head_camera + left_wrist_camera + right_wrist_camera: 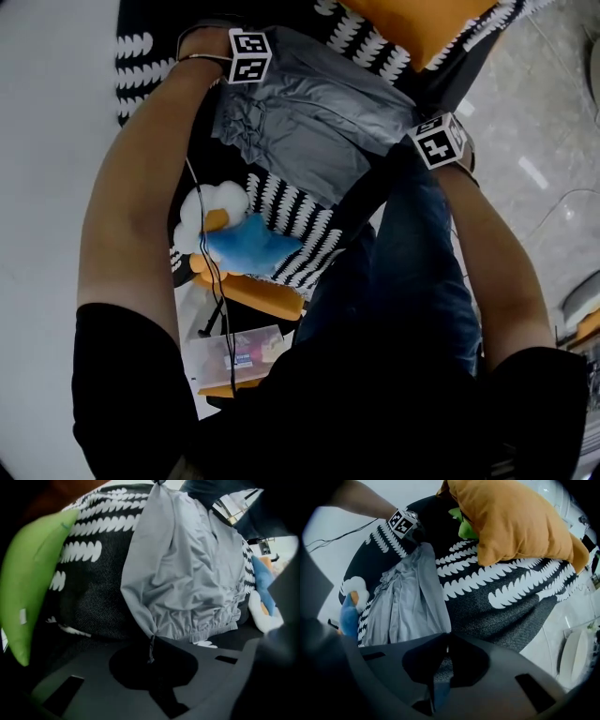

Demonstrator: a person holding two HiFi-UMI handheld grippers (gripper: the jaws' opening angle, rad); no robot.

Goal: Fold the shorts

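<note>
**Both grippers clamped on the grey shorts**

Left gripper (151,643) is closed tight on a waistband corner of the shorts (187,583). Right gripper (443,637) pinches another corner. Between the two sets of fingers the shorts lie spread on a black-and-white cushion (511,602). Beyond the right fingers sits an orange pillow (511,522). Well apart from both, past a plush toy (234,239), a clear box (239,354) holds small items too blurred to name.

Grey shorts (309,122), thin smooth fabric, gathered elastic waistband, spread wrinkled across black-and-white patterned cushion (292,214)
</note>
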